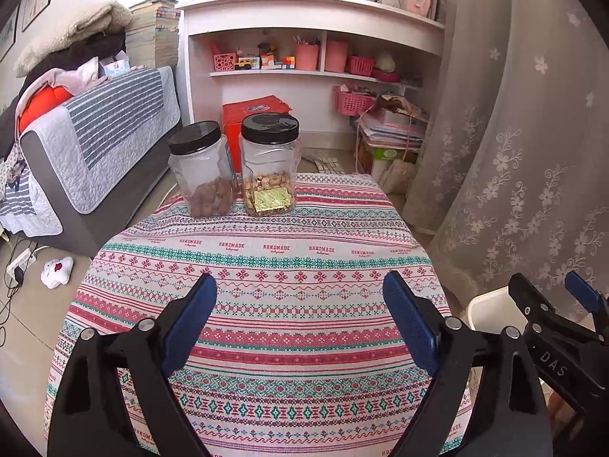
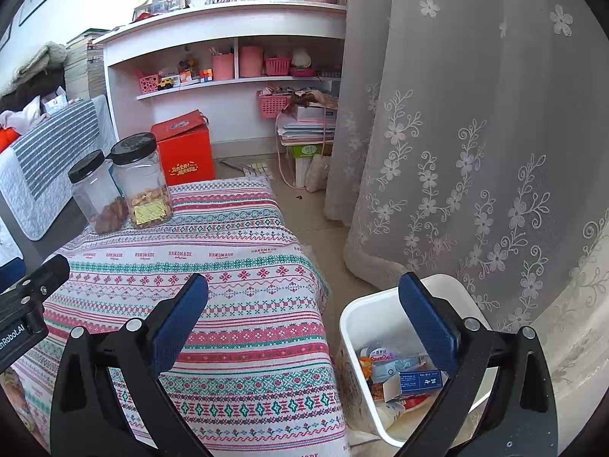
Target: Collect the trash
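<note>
Both tools are empty and spread wide. The left tool (image 1: 300, 304) hangs over the middle of the worktop (image 1: 266, 266), which is covered in a patterned cloth, and the right tool (image 2: 304, 304) sits over the worktop's right edge, with one finger already above the white bin (image 2: 354, 316) on the floor just beside it.

The trash (image 2: 403, 373) lies in that bin: small cartons, wrappers and a round lid in a heap at the bottom. On the cloth I can see nothing loose. Only two black-lidded jars stand at the far end, touching each other: the nut jar (image 1: 271, 167) and the jar of brown snacks (image 1: 201, 171). Both hold food, so I would not count them as rubbish.

So the collecting looks about finished. The sensible thing now is to sweep both cameras slowly along the worktop's edges and the floor by the curtain (image 2: 475, 152) for strays, keeping the fingers apart and clear of the jars.
</note>
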Demonstrator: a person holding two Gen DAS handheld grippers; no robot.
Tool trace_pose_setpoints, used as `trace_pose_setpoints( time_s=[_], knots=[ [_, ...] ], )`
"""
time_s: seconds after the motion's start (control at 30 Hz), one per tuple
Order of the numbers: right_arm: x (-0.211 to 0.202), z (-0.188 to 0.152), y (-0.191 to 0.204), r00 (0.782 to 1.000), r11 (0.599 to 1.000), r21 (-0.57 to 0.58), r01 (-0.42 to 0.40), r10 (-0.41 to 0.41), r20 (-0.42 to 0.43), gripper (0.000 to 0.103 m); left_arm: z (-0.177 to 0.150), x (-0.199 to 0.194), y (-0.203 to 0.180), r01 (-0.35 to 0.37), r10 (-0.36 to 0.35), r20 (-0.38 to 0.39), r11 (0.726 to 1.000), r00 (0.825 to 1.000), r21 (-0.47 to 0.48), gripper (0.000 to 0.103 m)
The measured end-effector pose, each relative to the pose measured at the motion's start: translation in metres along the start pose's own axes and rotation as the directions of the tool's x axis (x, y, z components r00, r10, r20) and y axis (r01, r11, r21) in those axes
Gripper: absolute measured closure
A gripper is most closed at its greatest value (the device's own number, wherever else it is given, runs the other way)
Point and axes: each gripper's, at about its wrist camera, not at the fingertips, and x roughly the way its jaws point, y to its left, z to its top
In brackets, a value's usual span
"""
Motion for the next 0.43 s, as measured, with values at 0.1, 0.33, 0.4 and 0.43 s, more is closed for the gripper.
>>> trace_pose_setpoints(
  time_s=[0.1,0.33,0.4,0.43],
  knots=[
    [-0.0002,0.0001,0.0001,1.000,1.000,0.000,0.000,0.000,0.001,0.007,-0.0009,0.0003,-0.0004,0.008,-0.008,0.002,1.000,1.000,0.001,0.021],
    [0.0003,0.0003,0.0001,1.000,1.000,0.007,0.000,0.000,0.006,0.007,0.0010,0.0011,-0.0032,-0.004,0.005,-0.020,1.000,1.000,0.015,0.012],
    [0.0003,0.0004,0.0007,1.000,1.000,0.005,-0.001,0.001,0.006,0.007,0.0007,-0.0003,-0.0046,-0.009,0.009,-0.017,1.000,1.000,0.019,0.010],
    [0.0002,0.0001,0.0008,1.000,1.000,0.005,-0.001,0.001,0.006,0.007,0.0009,-0.0011,-0.0041,-0.012,0.013,-0.014,1.000,1.000,0.014,0.009]
  ],
)
